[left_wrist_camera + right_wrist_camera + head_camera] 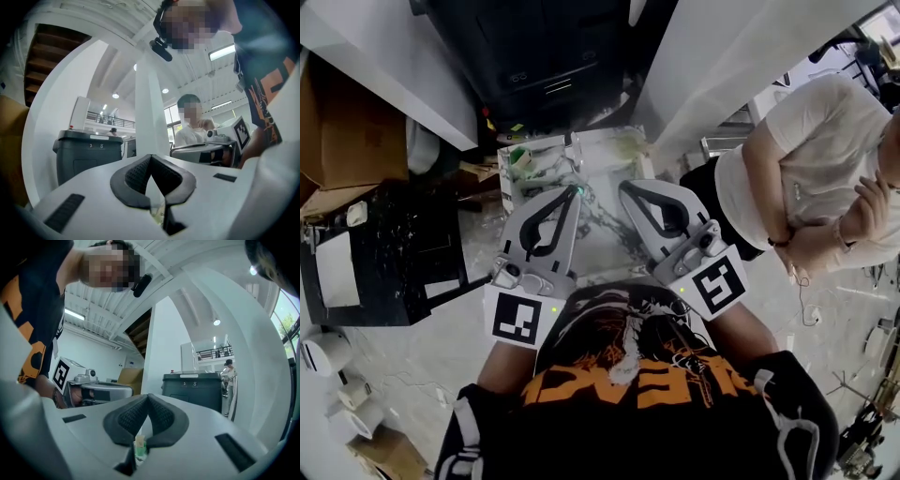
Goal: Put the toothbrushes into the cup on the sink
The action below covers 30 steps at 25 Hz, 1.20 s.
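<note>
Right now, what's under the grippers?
The marbled sink. The left gripper and right gripper, both shut, cover its front; a green bit shows at the left tips. Whatever lies beneath them is hidden.

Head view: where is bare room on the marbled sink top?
Bare: the strip between left gripper and right gripper, and the far right corner of the sink top. Crowded: its far left corner, filled by a white container of green items.

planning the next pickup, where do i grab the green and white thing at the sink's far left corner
Probably its top, coming from above and the right: the green and white thing sits against the sink at its left edge, leaving no room there. Shape unclear.
</note>
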Each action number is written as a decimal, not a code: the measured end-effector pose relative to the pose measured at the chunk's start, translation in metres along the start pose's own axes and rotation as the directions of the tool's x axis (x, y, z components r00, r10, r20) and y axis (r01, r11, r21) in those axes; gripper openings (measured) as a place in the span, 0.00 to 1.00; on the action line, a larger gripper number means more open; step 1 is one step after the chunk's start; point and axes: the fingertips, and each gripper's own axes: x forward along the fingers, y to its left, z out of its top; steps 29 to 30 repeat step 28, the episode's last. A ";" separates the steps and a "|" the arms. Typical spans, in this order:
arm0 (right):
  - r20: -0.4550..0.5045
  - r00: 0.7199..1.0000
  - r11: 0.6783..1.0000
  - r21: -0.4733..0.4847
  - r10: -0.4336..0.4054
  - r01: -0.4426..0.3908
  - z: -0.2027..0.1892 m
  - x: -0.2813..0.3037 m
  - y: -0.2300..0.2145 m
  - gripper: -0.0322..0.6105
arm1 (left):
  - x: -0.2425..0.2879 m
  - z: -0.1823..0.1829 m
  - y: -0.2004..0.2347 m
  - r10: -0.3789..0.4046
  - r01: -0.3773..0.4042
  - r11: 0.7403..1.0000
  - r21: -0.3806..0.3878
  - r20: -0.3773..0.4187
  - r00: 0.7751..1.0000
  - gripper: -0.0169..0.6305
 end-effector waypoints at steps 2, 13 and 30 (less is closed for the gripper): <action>-0.009 1.000 1.000 -0.008 0.000 0.000 -0.002 -0.001 0.000 0.07 | 0.002 0.003 -0.005 -0.014 0.014 1.000 0.001 0.001 1.000 0.06; -0.005 1.000 1.000 0.002 0.015 -0.015 -0.008 -0.001 0.010 0.07 | -0.005 -0.009 -0.008 -0.006 0.006 1.000 0.002 -0.046 0.999 0.06; -0.003 1.000 1.000 -0.010 0.019 -0.019 -0.005 0.006 0.017 0.07 | -0.012 -0.009 -0.001 0.014 -0.014 1.000 -0.005 -0.045 0.999 0.06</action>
